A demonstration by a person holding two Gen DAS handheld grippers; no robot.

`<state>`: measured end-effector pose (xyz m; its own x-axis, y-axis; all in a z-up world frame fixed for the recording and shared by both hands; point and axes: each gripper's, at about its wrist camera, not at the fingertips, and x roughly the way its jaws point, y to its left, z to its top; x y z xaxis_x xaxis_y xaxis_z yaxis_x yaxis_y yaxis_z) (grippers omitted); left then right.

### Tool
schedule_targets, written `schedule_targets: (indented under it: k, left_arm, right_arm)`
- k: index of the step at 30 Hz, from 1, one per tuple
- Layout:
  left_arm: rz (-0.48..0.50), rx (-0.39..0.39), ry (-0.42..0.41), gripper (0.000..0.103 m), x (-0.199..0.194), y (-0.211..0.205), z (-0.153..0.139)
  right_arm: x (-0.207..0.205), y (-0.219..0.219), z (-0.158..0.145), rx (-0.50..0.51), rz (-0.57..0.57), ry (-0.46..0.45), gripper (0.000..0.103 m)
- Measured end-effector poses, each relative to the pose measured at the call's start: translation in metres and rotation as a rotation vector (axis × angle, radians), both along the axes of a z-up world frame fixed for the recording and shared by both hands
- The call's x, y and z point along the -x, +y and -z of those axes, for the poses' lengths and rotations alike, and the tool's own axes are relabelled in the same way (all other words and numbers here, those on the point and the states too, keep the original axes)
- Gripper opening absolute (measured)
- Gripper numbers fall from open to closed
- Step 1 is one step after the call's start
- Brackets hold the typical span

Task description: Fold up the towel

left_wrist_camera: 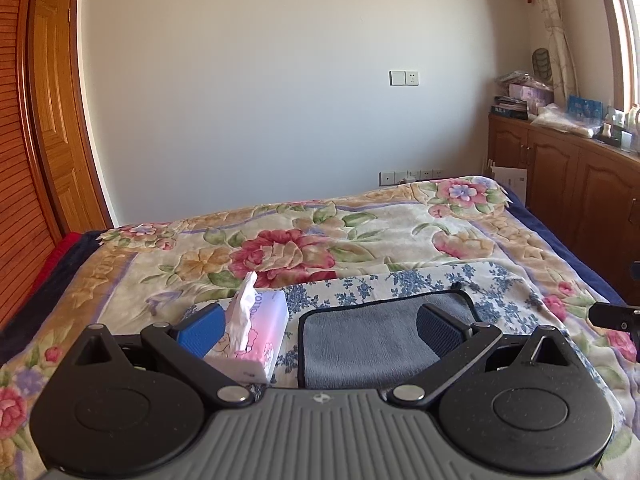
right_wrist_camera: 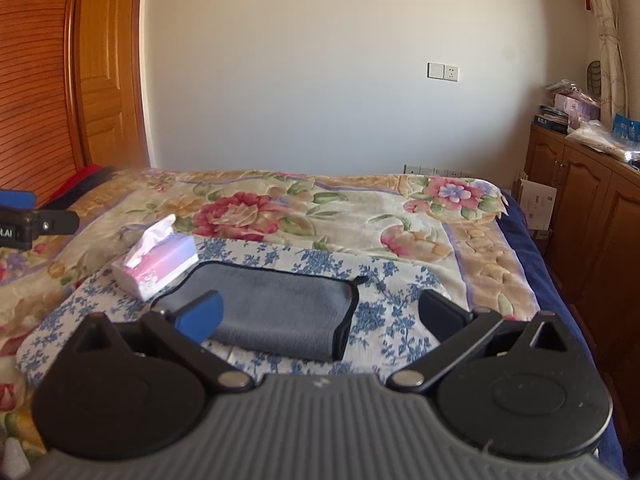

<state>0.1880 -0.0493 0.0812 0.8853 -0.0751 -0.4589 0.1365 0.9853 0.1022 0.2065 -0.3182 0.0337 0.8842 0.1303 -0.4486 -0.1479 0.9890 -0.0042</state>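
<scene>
A grey towel with a dark trimmed edge lies folded on a blue-and-white floral cloth on the bed. It also shows in the right wrist view. My left gripper is open and empty, hovering above the towel's near side. My right gripper is open and empty, above the towel's near right part. The left gripper's tip shows at the left edge of the right wrist view.
A tissue pack sits just left of the towel, also in the right wrist view. A flowered blanket covers the bed. Wooden cabinets with clutter stand right; a wooden door stands left.
</scene>
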Motion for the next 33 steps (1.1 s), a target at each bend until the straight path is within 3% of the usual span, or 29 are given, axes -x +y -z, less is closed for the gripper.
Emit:
schedule_targets:
  k: [10,33]
  left_arm:
    - [0.010,-0.017,0.004,0.103,0.042,0.007,0.004]
    - [0.005,-0.002,0.039,0.103,0.105,0.029,0.045]
  right_arm:
    - [0.035,0.004,0.003,0.005,0.013,-0.001,0.103]
    - [0.095,0.022,0.032,-0.019,0.008,0.005,0.103]
